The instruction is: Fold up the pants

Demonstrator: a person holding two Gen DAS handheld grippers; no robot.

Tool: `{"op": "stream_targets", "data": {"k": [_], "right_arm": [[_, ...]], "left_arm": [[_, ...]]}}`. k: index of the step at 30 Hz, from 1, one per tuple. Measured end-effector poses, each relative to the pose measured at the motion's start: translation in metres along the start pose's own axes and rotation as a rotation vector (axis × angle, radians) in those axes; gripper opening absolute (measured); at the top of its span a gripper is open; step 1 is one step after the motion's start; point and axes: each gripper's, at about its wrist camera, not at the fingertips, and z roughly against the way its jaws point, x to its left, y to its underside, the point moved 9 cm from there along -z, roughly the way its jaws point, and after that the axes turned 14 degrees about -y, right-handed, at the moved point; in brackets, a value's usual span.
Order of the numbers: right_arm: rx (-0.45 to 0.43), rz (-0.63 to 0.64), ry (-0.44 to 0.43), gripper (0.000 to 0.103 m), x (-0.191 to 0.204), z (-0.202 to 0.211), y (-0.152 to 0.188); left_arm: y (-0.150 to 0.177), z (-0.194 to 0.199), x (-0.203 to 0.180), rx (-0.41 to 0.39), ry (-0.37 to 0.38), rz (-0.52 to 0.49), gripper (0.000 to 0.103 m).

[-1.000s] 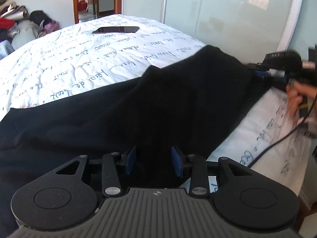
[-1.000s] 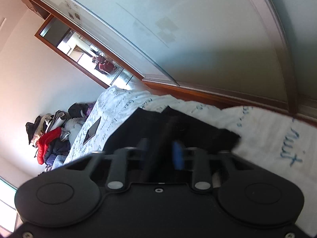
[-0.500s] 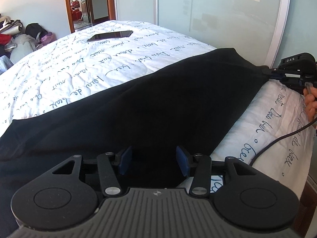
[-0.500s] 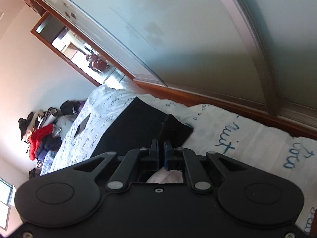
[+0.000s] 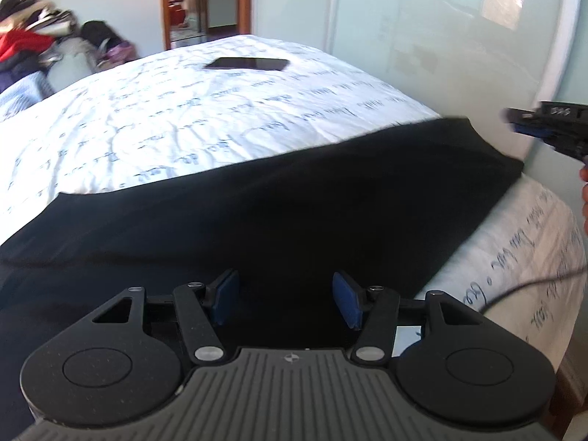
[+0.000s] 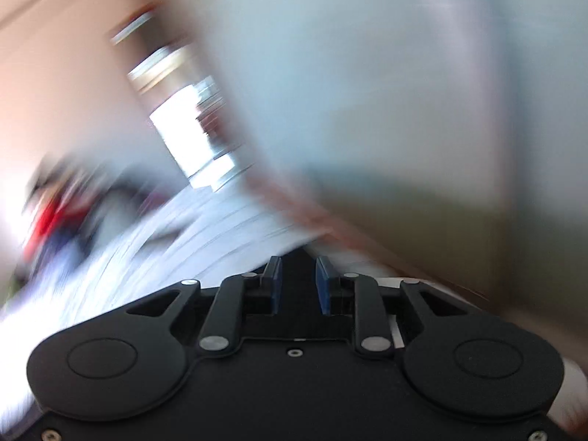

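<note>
The black pants lie spread in a wide band across the white bed cover, their far corner near the bed's right edge. My left gripper hovers over the near part of the pants. Its jaws are opening and its blue pads do not press on the cloth. My right gripper shows at the far right, lifted clear of the pants' corner, with a hand behind it. The right wrist view is badly blurred. In it the right gripper has its jaws opening with a narrow gap and nothing gripped.
A dark phone lies on the far part of the bed. A heap of clothes sits at the back left beside an open doorway. Pale sliding panels run along the right. A thin cable trails over the bed's right edge.
The left jaws have spread wider. The right gripper has let go of the pants' corner, lifted off to the right and rolled; the corner now lies flat on the bed.
</note>
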Motion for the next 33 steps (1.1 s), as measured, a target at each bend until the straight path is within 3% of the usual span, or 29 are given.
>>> {"op": "stream_targets", "data": {"k": [3, 6, 10, 14, 18, 22, 26, 29, 31, 33], "right_arm": [[0.177, 0.214, -0.197, 0.023, 0.074, -0.058, 0.014], [0.296, 0.426, -0.284, 0.023, 0.129, -0.110, 0.036], [0.456, 0.553, -0.366, 0.023, 0.162, -0.166, 0.062], [0.587, 0.671, -0.405, 0.023, 0.173, -0.180, 0.086], [0.621, 0.725, -0.429, 0.023, 0.171, -0.174, 0.090], [0.546, 0.745, -0.448, 0.025, 0.177, -0.161, 0.064], [0.647, 0.777, -0.462, 0.025, 0.176, -0.171, 0.089], [0.610, 0.841, -0.481, 0.025, 0.178, -0.173, 0.098], [0.600, 0.863, -0.464, 0.002, 0.180, -0.172, 0.099], [0.570, 0.918, -0.435, 0.001, 0.185, -0.168, 0.101]], "left_arm": [[-0.001, 0.001, 0.015, 0.003, -0.043, 0.046, 0.064], [0.002, 0.003, 0.030, 0.017, -0.085, 0.064, 0.065], [0.008, 0.011, 0.047, 0.013, -0.116, 0.069, 0.067], [0.013, 0.018, 0.063, 0.001, -0.125, 0.096, 0.070], [0.013, 0.015, 0.069, 0.011, -0.101, 0.132, 0.070], [0.013, 0.014, 0.073, 0.006, -0.092, 0.141, 0.071], [0.014, 0.010, 0.072, 0.015, -0.081, 0.139, 0.071], [0.013, 0.011, 0.071, 0.005, -0.078, 0.138, 0.071], [0.013, 0.012, 0.071, 0.005, -0.078, 0.141, 0.071], [0.013, 0.013, 0.073, 0.007, -0.083, 0.141, 0.071]]}}
